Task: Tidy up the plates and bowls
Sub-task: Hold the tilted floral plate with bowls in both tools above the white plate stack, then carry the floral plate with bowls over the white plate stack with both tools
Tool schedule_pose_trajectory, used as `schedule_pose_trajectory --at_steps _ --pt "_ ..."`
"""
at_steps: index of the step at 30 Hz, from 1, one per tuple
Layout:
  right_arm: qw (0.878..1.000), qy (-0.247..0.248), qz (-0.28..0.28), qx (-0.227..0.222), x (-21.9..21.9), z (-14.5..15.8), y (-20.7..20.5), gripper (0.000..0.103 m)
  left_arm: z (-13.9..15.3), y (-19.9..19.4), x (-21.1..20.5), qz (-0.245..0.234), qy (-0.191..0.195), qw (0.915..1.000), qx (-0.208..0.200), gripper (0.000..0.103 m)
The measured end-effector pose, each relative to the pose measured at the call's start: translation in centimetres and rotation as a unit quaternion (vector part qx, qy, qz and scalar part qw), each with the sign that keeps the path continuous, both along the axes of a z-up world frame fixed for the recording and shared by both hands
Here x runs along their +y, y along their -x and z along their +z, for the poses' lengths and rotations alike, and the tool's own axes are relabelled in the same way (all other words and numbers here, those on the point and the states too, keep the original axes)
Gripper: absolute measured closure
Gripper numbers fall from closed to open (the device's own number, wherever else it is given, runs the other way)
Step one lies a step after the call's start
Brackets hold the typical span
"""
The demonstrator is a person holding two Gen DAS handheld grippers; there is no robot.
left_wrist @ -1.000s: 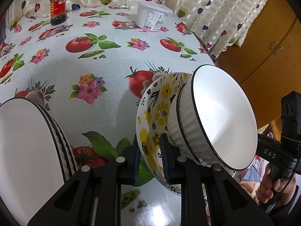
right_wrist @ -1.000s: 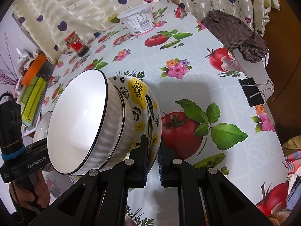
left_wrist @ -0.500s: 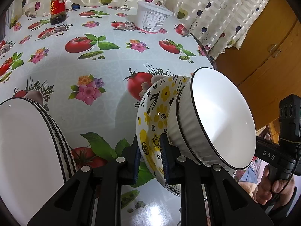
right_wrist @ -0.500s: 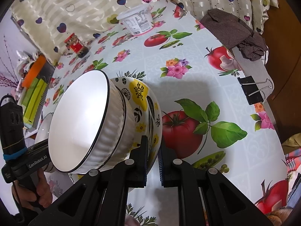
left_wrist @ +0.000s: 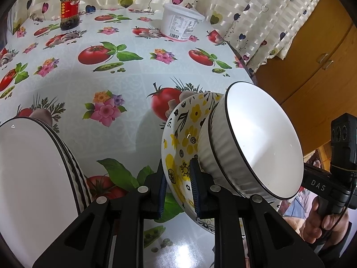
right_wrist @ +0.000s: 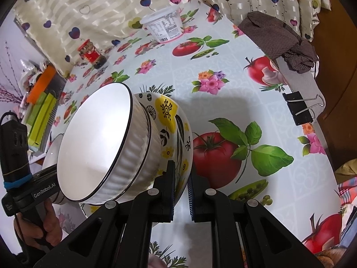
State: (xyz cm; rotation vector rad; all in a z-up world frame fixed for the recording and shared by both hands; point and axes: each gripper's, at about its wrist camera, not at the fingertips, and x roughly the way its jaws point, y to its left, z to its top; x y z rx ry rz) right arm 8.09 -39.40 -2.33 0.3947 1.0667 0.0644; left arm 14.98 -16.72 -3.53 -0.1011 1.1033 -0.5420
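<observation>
A yellow-flowered bowl (left_wrist: 183,134) with a white ribbed bowl (left_wrist: 261,143) nested in it is held above the table. My left gripper (left_wrist: 177,184) is shut on the flowered bowl's rim from one side. My right gripper (right_wrist: 180,186) is shut on the rim of the same flowered bowl (right_wrist: 171,120) from the opposite side, with the white bowl (right_wrist: 96,143) to its left. A stack of white black-rimmed plates (left_wrist: 33,178) lies at the lower left of the left wrist view.
A red-labelled jar (left_wrist: 69,9) and a white plastic tub (left_wrist: 180,23) stand at the table's far side by the curtain. A brown cloth (right_wrist: 279,35) and a black binder clip (right_wrist: 299,109) sit at the table's right edge. Wooden cabinet (left_wrist: 312,51) beyond.
Both grippers hold the nested bowls almost still; the bowls have drifted slightly, with no change of grip.
</observation>
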Motion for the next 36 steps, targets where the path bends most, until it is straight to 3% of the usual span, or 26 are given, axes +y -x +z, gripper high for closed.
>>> schedule_pose_trajectory --at_steps 13,36 --pt "1.000 0.002 0.004 -0.008 0.5 0.9 -0.2 0.094 0.8 0.1 0.4 0.004 0.004 1.0000 -0.006 0.083" --pt "0.998 0.018 0.042 -0.036 4.2 5.7 -2.2 0.094 4.9 -0.2 4.1 0.038 0.007 0.9989 -0.028 0.083"
